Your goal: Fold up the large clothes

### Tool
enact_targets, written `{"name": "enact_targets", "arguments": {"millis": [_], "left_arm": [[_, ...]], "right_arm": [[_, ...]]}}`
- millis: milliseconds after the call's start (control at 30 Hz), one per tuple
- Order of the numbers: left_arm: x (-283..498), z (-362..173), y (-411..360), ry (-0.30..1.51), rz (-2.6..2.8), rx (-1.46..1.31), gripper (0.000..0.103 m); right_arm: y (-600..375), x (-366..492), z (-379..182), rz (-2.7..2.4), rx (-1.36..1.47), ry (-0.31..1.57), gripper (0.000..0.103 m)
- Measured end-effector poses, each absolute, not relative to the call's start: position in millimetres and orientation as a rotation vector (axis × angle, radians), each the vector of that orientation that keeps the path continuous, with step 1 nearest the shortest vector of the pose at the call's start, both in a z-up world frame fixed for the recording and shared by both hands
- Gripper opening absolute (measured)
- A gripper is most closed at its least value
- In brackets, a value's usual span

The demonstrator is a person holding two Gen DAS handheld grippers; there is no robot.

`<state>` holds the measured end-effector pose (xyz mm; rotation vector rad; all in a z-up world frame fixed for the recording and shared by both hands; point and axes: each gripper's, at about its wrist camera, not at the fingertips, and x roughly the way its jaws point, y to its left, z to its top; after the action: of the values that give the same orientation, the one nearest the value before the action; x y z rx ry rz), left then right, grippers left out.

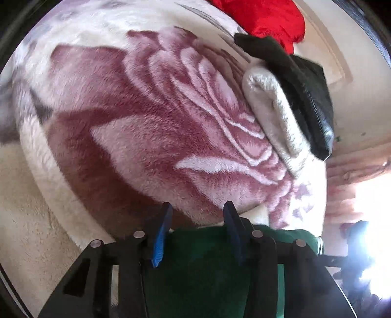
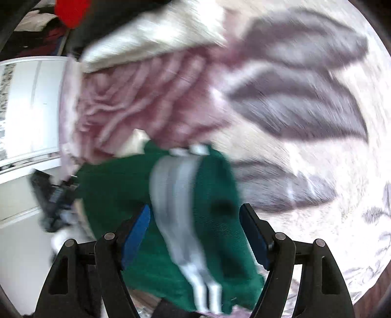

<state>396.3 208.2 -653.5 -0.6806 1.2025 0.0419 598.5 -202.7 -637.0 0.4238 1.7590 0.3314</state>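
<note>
The left wrist view is the sharp one: it shows a folded stack by the bed's far edge, a cream fleece with a dark garment on top and something bright red behind. The right wrist view is motion-blurred but shows the green sweater properly, with 2 pale stripes running down it. It's bunched up on a plush rose-print blanket covering the bed; white cabinet doors stand off to one side. The left hand-held gripper is partly spread with green fabric under it. The right hand-held gripper is wide apart, straddling the sweater, nothing pinched.
</note>
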Motion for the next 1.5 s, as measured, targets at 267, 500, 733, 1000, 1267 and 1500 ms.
{"name": "enact_targets", "arguments": {"millis": [267,500,733,1000,1267,1500], "left_arm": [[409,-655,200,1.244,0.097,-0.569,0.040],[421,-664,192,1.272,0.119,-0.555,0.040],[395,-619,201,1.228,0.234,-0.466,0.056],[283,-608,214,1.275,0.486,-0.360,0.087],[176,-654,207,1.433,0.578,-0.550,0.087],[174,-639,159,1.345,0.537,-0.488,0.087]], "right_arm": [[-214,592,-655,0.340,0.668,1.611,0.010],[-236,615,-666,0.297,0.631,1.687,0.013],[-281,587,-630,0.335,0.706,1.663,0.070],[-288,480,-632,0.355,0.814,1.770,0.070],[-263,417,-634,0.290,0.753,1.789,0.010],[-280,406,-607,0.193,0.629,1.779,0.008]]}}
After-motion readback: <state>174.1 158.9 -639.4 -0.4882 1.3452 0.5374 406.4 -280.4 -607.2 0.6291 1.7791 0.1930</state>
